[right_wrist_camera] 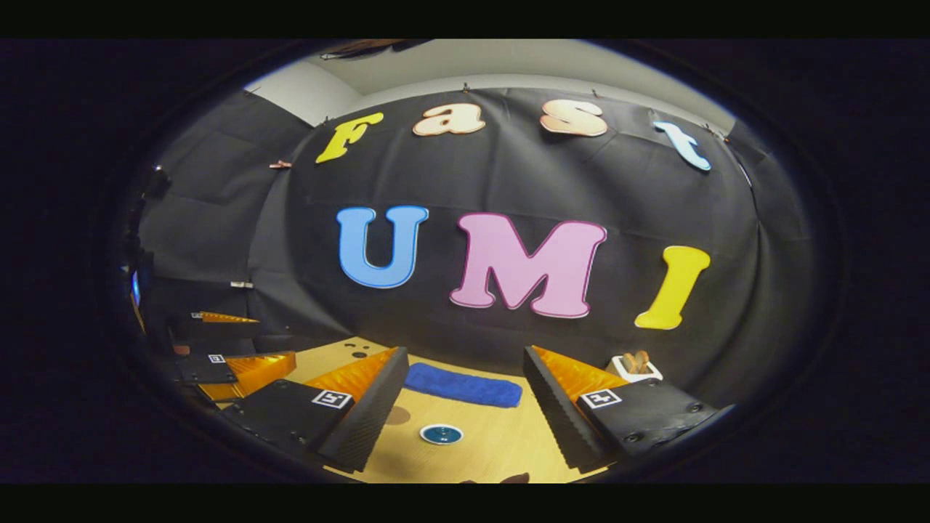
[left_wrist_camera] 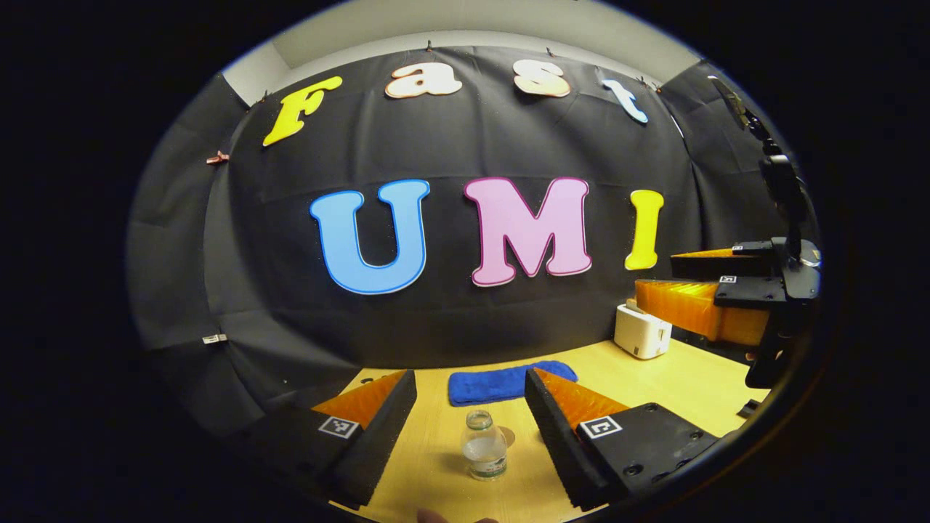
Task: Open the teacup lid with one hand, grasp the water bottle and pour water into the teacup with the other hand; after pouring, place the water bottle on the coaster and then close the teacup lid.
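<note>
Bare table [left_wrist_camera: 436, 465] surrounds the water bottle [left_wrist_camera: 484, 447] (blue towel [left_wrist_camera: 508, 383] well behind it).

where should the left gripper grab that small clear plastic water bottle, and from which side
Grip the small clear plastic water bottle around its labelled lower body, coming in level from the near side. It stands upright on the wooden table, centred between the open left gripper fingers; the neck narrows.
</note>
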A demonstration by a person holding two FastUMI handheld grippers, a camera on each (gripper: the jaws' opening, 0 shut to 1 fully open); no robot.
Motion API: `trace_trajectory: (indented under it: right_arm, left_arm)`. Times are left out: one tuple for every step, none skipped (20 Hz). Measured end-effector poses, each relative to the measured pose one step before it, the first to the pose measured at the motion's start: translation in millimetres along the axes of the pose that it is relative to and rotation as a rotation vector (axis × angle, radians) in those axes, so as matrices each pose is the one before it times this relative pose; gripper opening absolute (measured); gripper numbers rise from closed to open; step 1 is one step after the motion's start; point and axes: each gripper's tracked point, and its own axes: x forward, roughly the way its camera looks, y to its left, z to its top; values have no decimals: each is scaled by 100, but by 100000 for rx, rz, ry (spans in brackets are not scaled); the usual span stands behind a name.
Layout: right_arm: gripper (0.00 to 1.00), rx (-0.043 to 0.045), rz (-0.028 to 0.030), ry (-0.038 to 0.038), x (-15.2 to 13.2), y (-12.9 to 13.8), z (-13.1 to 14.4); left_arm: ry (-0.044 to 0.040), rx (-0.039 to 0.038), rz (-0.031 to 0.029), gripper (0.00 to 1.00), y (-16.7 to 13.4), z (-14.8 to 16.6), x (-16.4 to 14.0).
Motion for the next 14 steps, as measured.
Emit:
trace_trajectory:
  right_arm:
    - [98,8,209,1131,418,110,-1353]
    - [98,394,674,1153,371,219,-1401]
    - [98,346,255,831,346,214,-1309]
    - [98,441,179,926,597,95,-1805]
    - [98,184,-63,436,452,42,-1252]
    - [98,173,217,1475,628,41,-1716]
    - [98,-31,215,937,660,88,-1632]
    - [98,-37,-290,1353,641,-101,-1544]
    - [98,143,520,1065,672,91,-1597]
    - [98,41,54,1283,647,-6,-1378]
    - [98,-164,548,1127,656,57,-1426]
    - [98,-117,345,1117,650,75,-1267]
    - [98,-55,351,1117,740,22,-1288]
    - [98,33,309,1224,686,131,-1156]
  left_arm:
    - [954,-93,145,94,20,-1135,270]
    - [1336,-215,603,95,-71,-1579,406]
    - [1272,-244,1254,97,148,-1396,413]
    - [1139,-664,800,98,33,-1633,523]
    - [660,-631,517,98,-78,-1231,498]
    - [921,-624,733,98,-98,-1461,498]
    - [275,-687,731,98,-107,-1301,520]
    - [1131,-622,451,98,-215,-1388,503]
    - [449,-182,-14,98,-310,-1203,608]
    - [751,-28,-190,98,-408,-1179,586]
    - [1086,102,-603,98,-467,-1204,667]
    - [799,226,-613,98,-328,-1198,616]
    - [826,517,-979,98,-394,-1041,726]
    - [1077,705,-665,98,-264,-1266,655]
